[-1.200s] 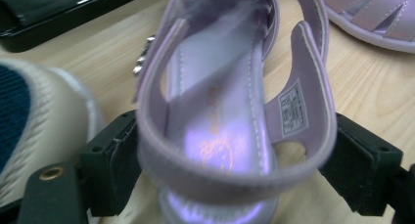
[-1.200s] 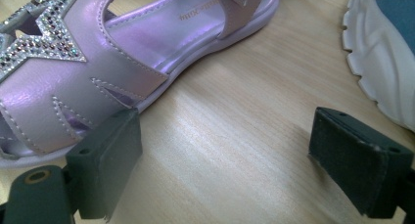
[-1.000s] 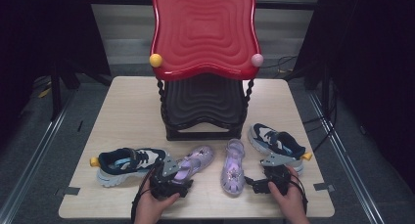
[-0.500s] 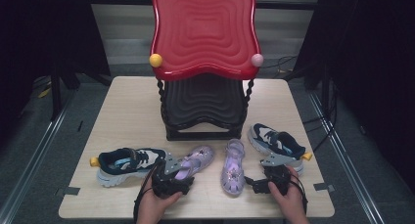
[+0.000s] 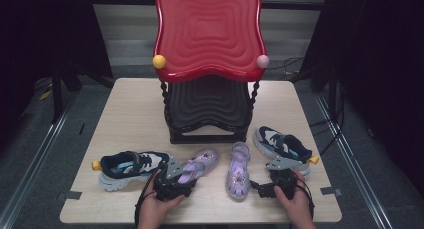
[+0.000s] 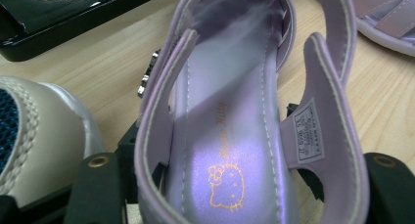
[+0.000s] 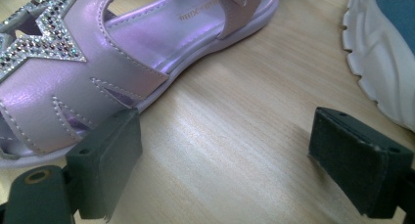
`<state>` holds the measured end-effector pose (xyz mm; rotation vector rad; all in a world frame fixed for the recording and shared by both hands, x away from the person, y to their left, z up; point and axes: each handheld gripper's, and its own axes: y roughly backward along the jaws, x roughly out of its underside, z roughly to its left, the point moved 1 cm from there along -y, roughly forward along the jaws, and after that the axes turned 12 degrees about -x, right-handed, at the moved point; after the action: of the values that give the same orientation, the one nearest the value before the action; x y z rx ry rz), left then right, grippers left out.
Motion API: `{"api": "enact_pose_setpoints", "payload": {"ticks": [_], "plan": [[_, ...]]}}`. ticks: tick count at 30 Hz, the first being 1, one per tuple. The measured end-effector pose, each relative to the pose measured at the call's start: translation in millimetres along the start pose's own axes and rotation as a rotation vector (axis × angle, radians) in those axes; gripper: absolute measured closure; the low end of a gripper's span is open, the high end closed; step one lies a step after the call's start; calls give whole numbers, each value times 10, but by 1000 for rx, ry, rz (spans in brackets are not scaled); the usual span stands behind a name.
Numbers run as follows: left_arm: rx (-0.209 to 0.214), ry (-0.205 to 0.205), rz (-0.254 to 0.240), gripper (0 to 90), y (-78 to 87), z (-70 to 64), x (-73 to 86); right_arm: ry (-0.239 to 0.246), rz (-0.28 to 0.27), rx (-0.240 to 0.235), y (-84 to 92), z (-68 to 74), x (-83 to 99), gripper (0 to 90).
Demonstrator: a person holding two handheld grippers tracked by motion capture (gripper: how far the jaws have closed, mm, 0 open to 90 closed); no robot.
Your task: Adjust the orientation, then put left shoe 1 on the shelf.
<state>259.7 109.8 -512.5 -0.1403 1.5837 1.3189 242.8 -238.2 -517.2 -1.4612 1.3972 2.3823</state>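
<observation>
Near table front edge (image 5: 200, 216): left claw (image 5: 176, 178) closing around sandal heel (image 6: 235, 185); right claw (image 7: 235, 170) released.

Light wooden table (image 5: 125, 104), red and black wavy plastic stand (image 5: 207, 64) at its far edge, navy and white sneaker (image 5: 131, 167) near left edge, matching sneaker (image 5: 284, 149) near right edge

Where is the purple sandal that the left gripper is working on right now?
In the high view, the left purple sandal lies front-centre on the table, between the left sneaker and the other sandal, its heel between the left gripper's jaws.
</observation>
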Motion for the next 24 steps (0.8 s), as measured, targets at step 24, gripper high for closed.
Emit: {"api": "enact_pose_setpoints", "payload": {"ticks": [24], "plan": [[-3,17,-2,375,57,-6,0,-5,2,-1,2,2,-1,116]]}}
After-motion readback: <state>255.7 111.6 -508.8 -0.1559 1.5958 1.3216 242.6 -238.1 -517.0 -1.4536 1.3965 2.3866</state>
